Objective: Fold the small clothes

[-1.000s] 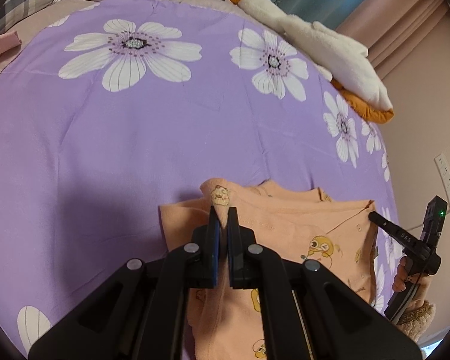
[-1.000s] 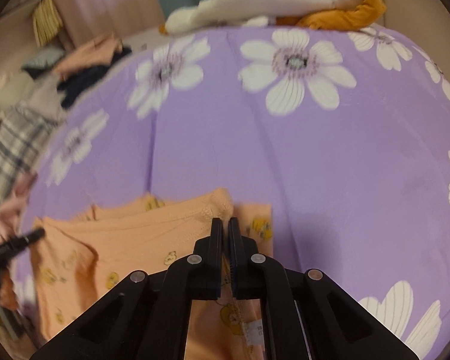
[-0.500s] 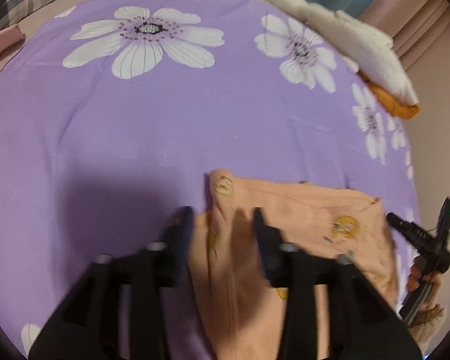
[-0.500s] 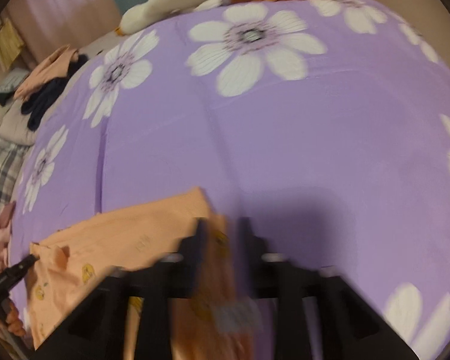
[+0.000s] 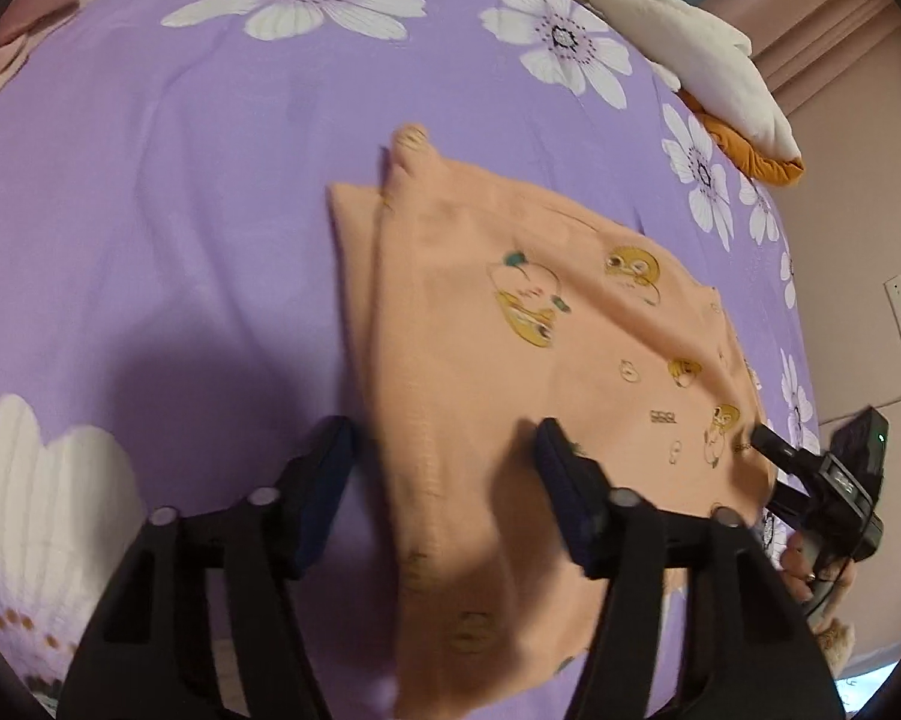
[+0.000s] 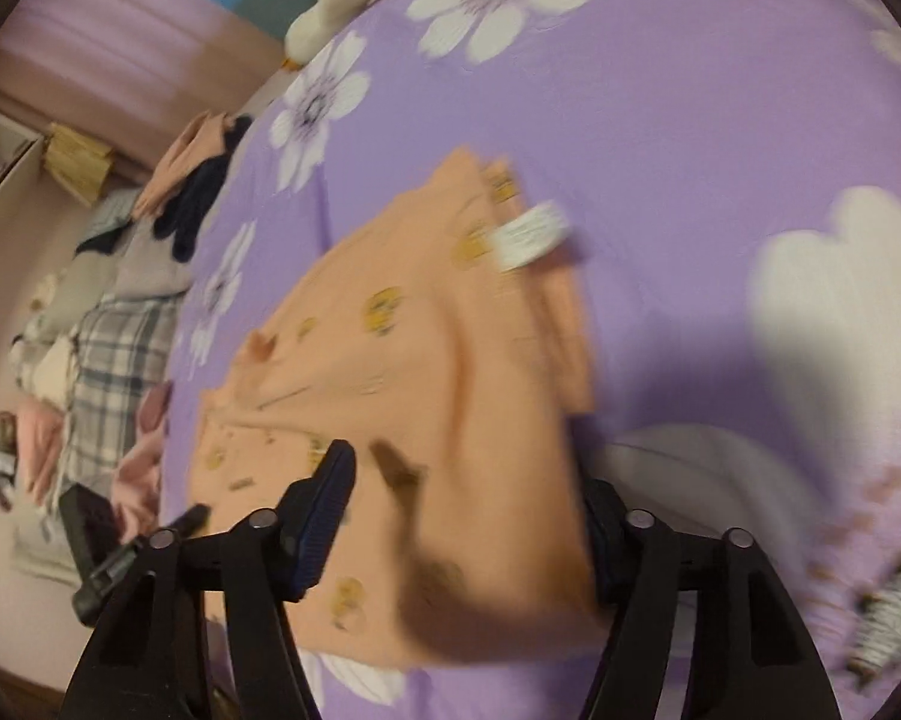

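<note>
Scene: I am looking down both cameras at a purple bedspread (image 5: 150,192) printed with white daisies.
Garment: a small peach shirt (image 5: 546,348) with yellow cartoon prints is lying folded at the centre of the left frame; in the right frame the same shirt (image 6: 426,372) is filling the middle, with a white label (image 6: 528,234) showing near its upper right edge.
Left tongs: my left gripper (image 5: 444,462) is standing spread wide at the bottom of its frame, gripping nothing, one finger over the bedspread and one over the cloth.
Right tongs: my right gripper (image 6: 468,498) is also spread wide and empty, straddling the near edge of the shirt; it is showing too at the lower right of the left frame, by the shirt's corner.
Step in hand: I am judging that a fold is laid and the next fold is waiting.
Doing it well: I am planning to pinch both near corners together, catching every layer, lifting evenly so the stacked edges are not sliding apart.
Background: a pile of other clothes (image 6: 120,336) is lying at the left of the right frame.
</note>
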